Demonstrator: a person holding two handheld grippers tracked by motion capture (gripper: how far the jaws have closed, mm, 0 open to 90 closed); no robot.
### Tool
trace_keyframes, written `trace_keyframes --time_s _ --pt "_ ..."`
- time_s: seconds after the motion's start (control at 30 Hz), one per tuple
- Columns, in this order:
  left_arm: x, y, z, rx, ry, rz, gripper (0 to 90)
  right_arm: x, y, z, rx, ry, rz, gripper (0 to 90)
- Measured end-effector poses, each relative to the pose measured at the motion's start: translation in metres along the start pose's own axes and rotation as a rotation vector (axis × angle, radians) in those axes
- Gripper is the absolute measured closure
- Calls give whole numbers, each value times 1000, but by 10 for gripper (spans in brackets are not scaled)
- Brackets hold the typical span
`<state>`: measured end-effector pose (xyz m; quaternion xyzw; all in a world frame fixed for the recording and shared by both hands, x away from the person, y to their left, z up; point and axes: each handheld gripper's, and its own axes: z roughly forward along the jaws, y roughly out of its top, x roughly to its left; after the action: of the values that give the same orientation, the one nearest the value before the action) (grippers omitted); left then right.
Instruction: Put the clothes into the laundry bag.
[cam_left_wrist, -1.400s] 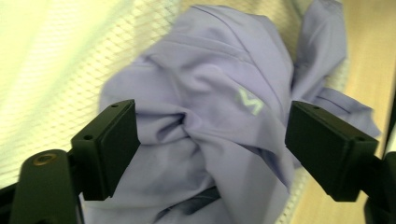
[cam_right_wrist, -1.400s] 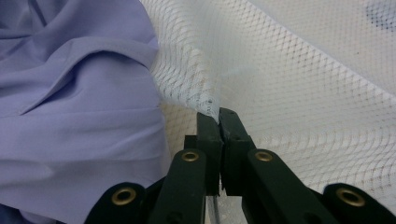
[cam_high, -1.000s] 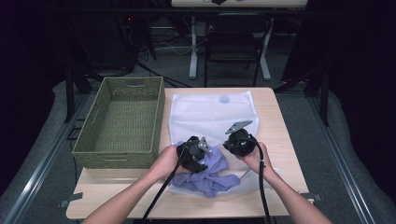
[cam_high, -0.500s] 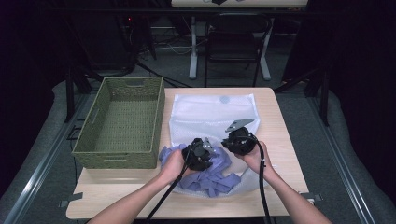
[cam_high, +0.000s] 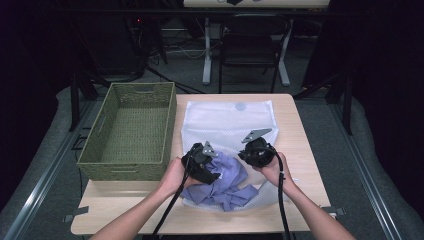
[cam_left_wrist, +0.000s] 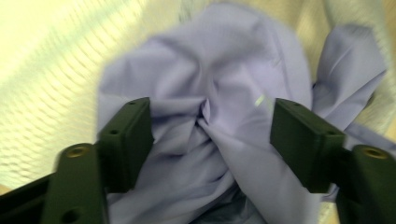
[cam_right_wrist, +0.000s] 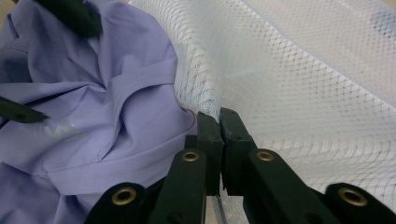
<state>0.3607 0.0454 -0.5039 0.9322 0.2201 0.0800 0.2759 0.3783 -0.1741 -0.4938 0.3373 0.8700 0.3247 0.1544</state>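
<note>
The right gripper pinches the white mesh laundry bag edge; the left gripper, jaws just opening, straddles the lavender shirt unclamped, at the table's six o'clock

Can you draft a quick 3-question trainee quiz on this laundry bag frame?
1. True or false: the right gripper is shut on the edge of the white mesh bag.
2. Multiple choice: where does the lavender garment lie? A) in the green basket B) at the bag's near opening, partly on the table C) on the chair
3. Short answer: how do the jaws of the left gripper stand against the garment?

Key:
1. True; the closed jaws pinch the mesh edge.
2. B
3. They have just been opening and stand apart, with bunched lavender cloth between them and the pads not pressing on it.
</note>
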Motion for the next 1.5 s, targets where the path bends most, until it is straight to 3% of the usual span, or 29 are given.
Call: trace_keyframes --time_s 0.07,0.1,0.13,0.17,0.2,0.3,0.33,0.4,0.47,0.5,0.53,0.6,0.7,0.8,0.87,0.9,0.93,0.97,1.0,1.07,1.17,1.2,1.3,1.37,1.43,1.47,1.5 --pt "0 -2 7 17 -20 8 391 0 0 0 -2 0 -2 885" --pt "-1 -6 19 57 -49 20 492 0 0 2 1 3 -3 885" --pt "-1 -6 19 57 -49 20 554 0 0 2 1 3 -3 885" --pt "-2 -7 24 65 -59 24 554 0 0 3 4 3 -3 886" --pt "-2 -8 29 71 -70 25 706 0 0 3 6 3 -2 886" --pt "-2 -7 29 62 -67 31 854 -1 0 3 5 2 0 885" --pt "-2 -4 23 31 -68 30 866 0 0 3 5 2 -1 886" --pt "-4 -2 18 12 -71 33 874 0 0 2 3 1 -1 885" --pt "-8 5 7 -49 -84 32 877 -1 0 1 -4 -1 -8 885" --pt "-14 12 1 -82 -95 54 878 -1 0 0 -9 -4 3 885" --pt "-16 14 2 -86 -101 59 876 -1 0 1 -7 -1 0 885" --pt "-18 16 17 -60 -127 55 878 -2 -1 2 0 1 9 885" --pt "-19 12 45 17 -141 57 877 -1 -1 3 5 0 5 885" --pt "-19 10 49 21 -146 54 858 0 -1 3 5 -2 2 885" --pt "-17 13 34 -8 -144 56 733 0 -2 2 6 -1 -2 885" --pt "-17 13 34 -8 -144 56 681 -1 -2 2 7 -1 2 885" --pt "-16 14 28 -19 -132 50 681 -1 -2 2 7 -1 2 885" --pt "-15 14 17 -37 -82 41 501 -2 -3 2 6 0 4 885" --pt "-15 14 17 -37 -82 41 442 -3 -3 2 5 -1 6 885" --pt "-11 11 5 -73 -22 26 365 -3 -3 1 7 -5 8 885" --pt "-5 9 3 -85 -7 11 303 -2 -4 -1 9 -3 0 885" --pt "-5 9 3 -85 -7 11 302 -2 -4 -1 8 -2 3 885" --pt "-5 5 24 -15 -20 28 334 -2 -4 1 10 3 9 885" --pt "-5 2 37 24 -19 28 419 -3 -4 2 12 2 9 884" --pt "-5 1 42 35 -24 28 525 -2 -3 3 15 1 5 884" --pt "-5 1 45 37 -17 26 525 -2 -3 3 15 1 5 884" --pt "-5 1 47 39 -12 29 598 -2 -4 2 15 0 5 884"
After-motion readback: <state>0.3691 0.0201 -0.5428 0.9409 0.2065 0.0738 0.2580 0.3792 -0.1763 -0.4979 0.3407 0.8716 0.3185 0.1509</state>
